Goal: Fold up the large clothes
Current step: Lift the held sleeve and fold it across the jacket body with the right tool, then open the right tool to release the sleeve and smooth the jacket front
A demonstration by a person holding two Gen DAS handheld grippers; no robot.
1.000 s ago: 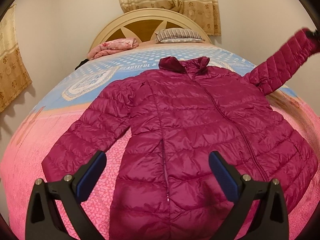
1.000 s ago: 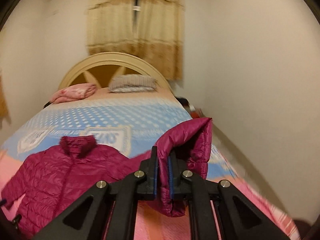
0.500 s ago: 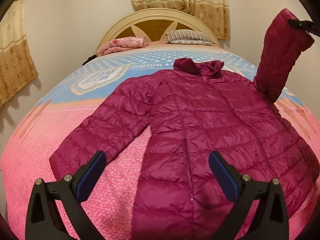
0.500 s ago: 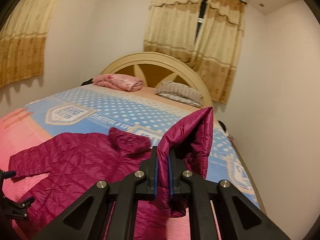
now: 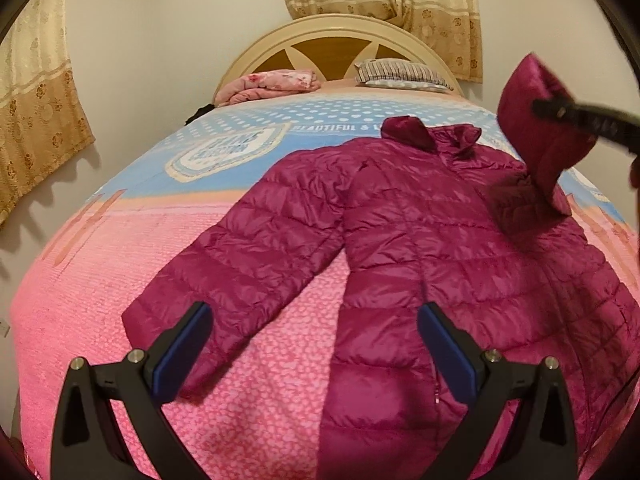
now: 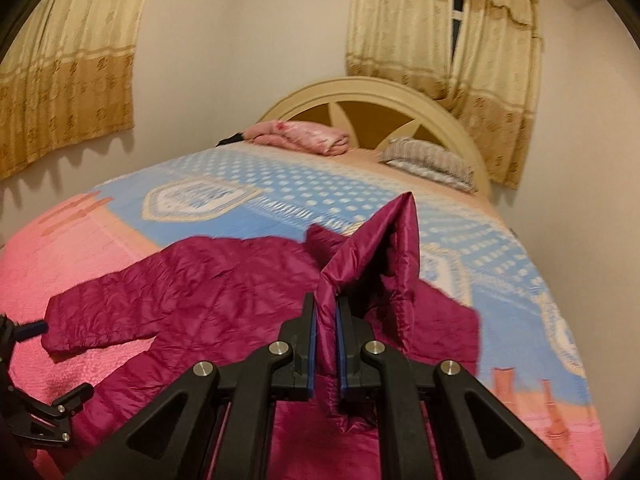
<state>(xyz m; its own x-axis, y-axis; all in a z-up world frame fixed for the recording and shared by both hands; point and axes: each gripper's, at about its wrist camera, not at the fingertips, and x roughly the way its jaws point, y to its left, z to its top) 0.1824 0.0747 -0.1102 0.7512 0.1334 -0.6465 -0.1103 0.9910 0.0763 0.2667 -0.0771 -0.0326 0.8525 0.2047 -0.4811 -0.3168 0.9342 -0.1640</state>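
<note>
One puffy magenta jacket [image 5: 432, 240] lies front-up across the bed [image 5: 120, 280]; looks light, soft, slick-shelled, prob. springs back when folded, so best taken at cuffs, hem or shoulder seams, not mid-panel. Right hand-held gripper [image 6: 325, 332] is clamped on the cuff of one sleeve [image 6: 376, 256], lifted over the jacket body; left hand-held gripper [image 5: 316, 344] hangs wide apart w/ nothing in it, near the other sleeve [image 5: 240, 264]. Count: 1 jacket, 2 sleeves, 2 grippers, 1 striped pillow [image 5: 400, 74], 1 folded pink blanket [image 5: 272, 84].

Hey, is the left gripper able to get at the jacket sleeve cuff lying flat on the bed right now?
Probably yes. The left gripper is open and holds nothing, and the flat sleeve's cuff lies on the pink bedspread just beyond its left finger, with nothing lying over it.
</note>
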